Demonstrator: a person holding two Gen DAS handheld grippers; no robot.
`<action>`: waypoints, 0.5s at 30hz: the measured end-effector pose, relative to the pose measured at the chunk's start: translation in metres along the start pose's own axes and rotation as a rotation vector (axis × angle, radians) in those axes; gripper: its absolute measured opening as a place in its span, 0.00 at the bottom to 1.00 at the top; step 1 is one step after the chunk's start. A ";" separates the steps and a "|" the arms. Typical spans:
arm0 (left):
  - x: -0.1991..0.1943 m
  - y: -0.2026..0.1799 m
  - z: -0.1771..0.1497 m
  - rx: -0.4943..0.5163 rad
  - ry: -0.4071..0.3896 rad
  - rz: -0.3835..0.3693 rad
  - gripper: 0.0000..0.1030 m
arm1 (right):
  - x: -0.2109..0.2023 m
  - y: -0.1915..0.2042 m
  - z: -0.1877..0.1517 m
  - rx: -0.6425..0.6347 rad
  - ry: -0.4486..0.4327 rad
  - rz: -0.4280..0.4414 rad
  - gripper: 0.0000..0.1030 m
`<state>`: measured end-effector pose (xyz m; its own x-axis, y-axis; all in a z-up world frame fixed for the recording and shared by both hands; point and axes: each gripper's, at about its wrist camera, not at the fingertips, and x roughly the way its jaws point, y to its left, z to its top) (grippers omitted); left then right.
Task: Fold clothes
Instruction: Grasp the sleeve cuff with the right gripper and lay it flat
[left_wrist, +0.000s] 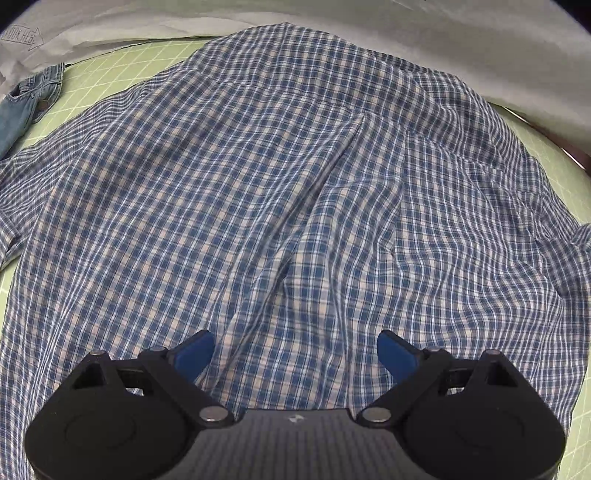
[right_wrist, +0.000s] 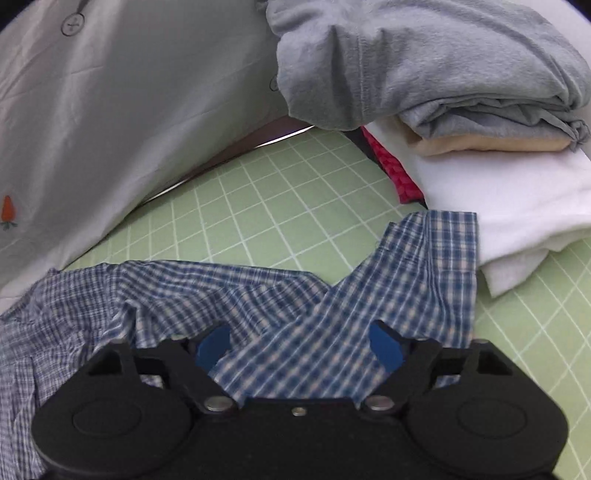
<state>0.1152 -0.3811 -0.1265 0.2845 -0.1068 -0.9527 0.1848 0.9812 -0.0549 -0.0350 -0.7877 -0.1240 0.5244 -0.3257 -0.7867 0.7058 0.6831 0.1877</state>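
A: Left gripper?
B: Jaws are standing wide apart, hovering over the plaid shirt; shirt is lying spread ahead, long axis running away from the fingers.
A: Right gripper?
B: Also spread; a sleeve is passing between its fingers, angling forward-right toward the folded stack.

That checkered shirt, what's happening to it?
A person is folding laundry with two handheld grippers. The blue-and-white plaid shirt lies spread on the green grid mat. The left gripper is open over the shirt's body, holding nothing. The right gripper is open with a sleeve lying between its fingers. A stack of folded clothes sits beside it.
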 end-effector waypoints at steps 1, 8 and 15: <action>0.002 -0.003 0.001 0.005 0.008 0.001 0.92 | 0.008 0.000 0.003 0.001 0.004 -0.009 0.56; 0.004 -0.012 -0.005 0.040 0.034 0.020 0.93 | 0.004 -0.009 -0.007 0.010 -0.013 -0.025 0.32; -0.013 -0.016 -0.013 0.028 0.006 -0.017 0.93 | -0.001 -0.018 -0.017 0.018 -0.032 -0.040 0.00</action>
<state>0.0965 -0.3931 -0.1173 0.2750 -0.1225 -0.9536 0.2163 0.9743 -0.0628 -0.0562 -0.7885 -0.1361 0.5101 -0.3735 -0.7748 0.7351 0.6570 0.1672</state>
